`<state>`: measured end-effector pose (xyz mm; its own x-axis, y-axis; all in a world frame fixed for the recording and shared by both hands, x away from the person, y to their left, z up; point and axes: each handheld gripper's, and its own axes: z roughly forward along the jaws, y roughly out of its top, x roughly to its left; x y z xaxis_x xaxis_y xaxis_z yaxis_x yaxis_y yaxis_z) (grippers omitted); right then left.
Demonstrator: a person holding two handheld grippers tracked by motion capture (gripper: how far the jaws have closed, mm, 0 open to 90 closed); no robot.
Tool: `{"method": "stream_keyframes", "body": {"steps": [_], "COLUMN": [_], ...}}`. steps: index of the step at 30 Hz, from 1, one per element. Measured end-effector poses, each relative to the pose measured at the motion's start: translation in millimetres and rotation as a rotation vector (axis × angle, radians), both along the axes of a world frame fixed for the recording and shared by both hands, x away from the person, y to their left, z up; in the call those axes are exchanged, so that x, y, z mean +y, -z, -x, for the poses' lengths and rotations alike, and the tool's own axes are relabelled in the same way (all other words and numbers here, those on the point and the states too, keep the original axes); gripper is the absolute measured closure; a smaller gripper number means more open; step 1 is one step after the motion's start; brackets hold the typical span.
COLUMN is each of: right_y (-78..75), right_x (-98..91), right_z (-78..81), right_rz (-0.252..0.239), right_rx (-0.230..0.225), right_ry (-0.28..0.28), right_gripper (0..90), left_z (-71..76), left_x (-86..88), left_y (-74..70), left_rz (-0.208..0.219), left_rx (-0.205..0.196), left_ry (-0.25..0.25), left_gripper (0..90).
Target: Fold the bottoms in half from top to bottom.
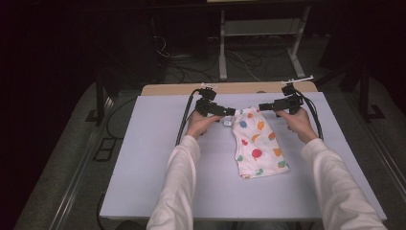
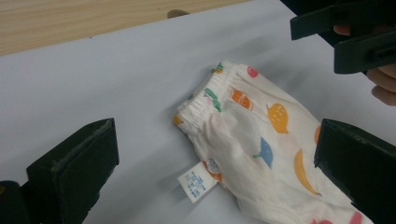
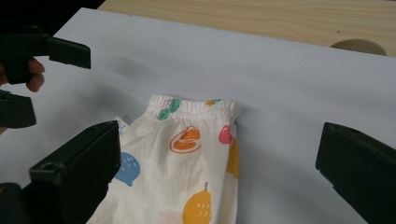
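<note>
Both my claws, left claw (image 1: 233, 111) and right claw (image 1: 261, 107), hang released over the folded white fruit-print cotton shorts (image 1: 257, 143); their long axis runs away from me, waistband farthest.

Between your matt black plastic tongs (image 1: 233, 111) lies soft white fruit-printed cotton cloth (image 1: 258, 143), slightly crinkled, on the counter's smooth matt pale sheet (image 1: 143, 158); beyond them, bare grained wood (image 2: 70, 21).
</note>
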<state>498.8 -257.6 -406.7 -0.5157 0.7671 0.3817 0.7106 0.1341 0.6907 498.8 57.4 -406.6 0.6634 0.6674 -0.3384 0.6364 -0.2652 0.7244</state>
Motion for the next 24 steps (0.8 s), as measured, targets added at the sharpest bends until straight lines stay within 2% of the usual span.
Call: {"method": "stream_keyframes", "body": {"steps": [5,9,16,20,24], "right_y": [4.3,8.3,15.4,18.5,21.7], "right_x": [-0.9,-2.7,-1.7,-1.0,-0.2], "right_z": [-2.8,-4.5,-8.0,-9.3,-9.5], "right_rz": [-0.014,-0.044,-0.038,-0.045,-0.045], "right_rx": [0.003,0.006,0.020,0.019,0.023], "right_ry": [0.007,0.015,0.013,0.010,0.002], "right_gripper": [2.5,4.0,7.3,10.3,13.8], "left_z": [-3.7,-5.8,-6.5,-8.1,-8.4], "left_x": [-1.5,-3.3,-10.1,-11.6,-13.8], "left_y": [7.2,14.6,25.0,31.4,35.1], "left_rz": [0.009,0.000,-0.009,0.011,0.012], "left_rx": [0.012,0.033,0.054,0.085,0.095], "left_ry": [-0.024,-0.019,0.008,0.012,0.013], "left_gripper": [0.0,0.0,0.0,4.7,8.0]}}
